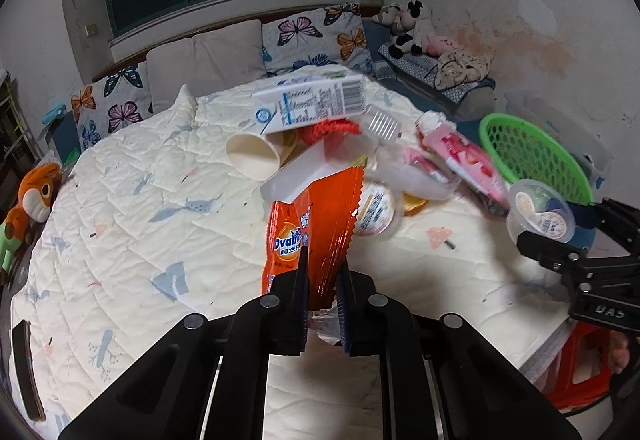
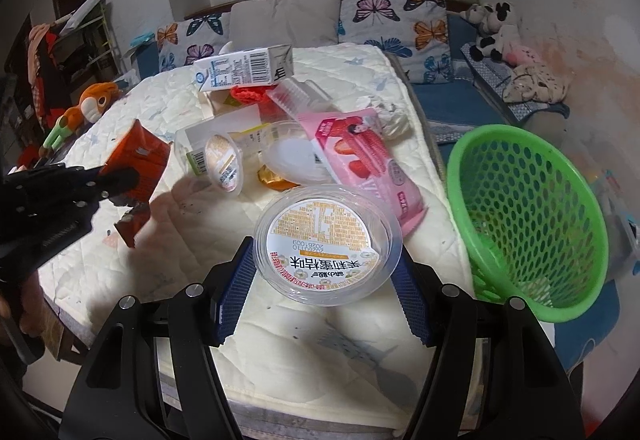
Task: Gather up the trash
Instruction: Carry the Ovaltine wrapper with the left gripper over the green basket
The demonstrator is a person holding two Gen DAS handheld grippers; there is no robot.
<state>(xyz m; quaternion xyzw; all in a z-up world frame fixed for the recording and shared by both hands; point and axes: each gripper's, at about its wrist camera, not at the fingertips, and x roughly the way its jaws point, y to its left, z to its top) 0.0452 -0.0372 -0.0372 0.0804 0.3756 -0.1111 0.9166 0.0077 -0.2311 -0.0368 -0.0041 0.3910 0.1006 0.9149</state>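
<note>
My left gripper (image 1: pixel 323 280) is shut on an orange Ovaltine wrapper (image 1: pixel 316 228) and holds it above the bed; it also shows in the right wrist view (image 2: pixel 138 156). My right gripper (image 2: pixel 326 280) is shut on a clear plastic jelly cup (image 2: pixel 328 240) with a printed lid, held above the bed's near edge; the cup also shows in the left wrist view (image 1: pixel 540 214). A green mesh basket (image 2: pixel 528 220) stands tilted at the right of the bed. A trash pile lies mid-bed: a white milk carton (image 2: pixel 244 70), a pink wrapper (image 2: pixel 372 156), a second jelly cup (image 2: pixel 224 162), a paper cup (image 1: pixel 254 156).
The quilted cream bedspread (image 1: pixel 140 220) covers the bed. Butterfly pillows (image 2: pixel 384 20) line the headboard. An orange plush toy (image 1: pixel 34 200) sits at the left edge. Stuffed cows (image 2: pixel 492 30) lie on a blue bench at right. A red stool (image 1: pixel 580 368) stands by the bed's corner.
</note>
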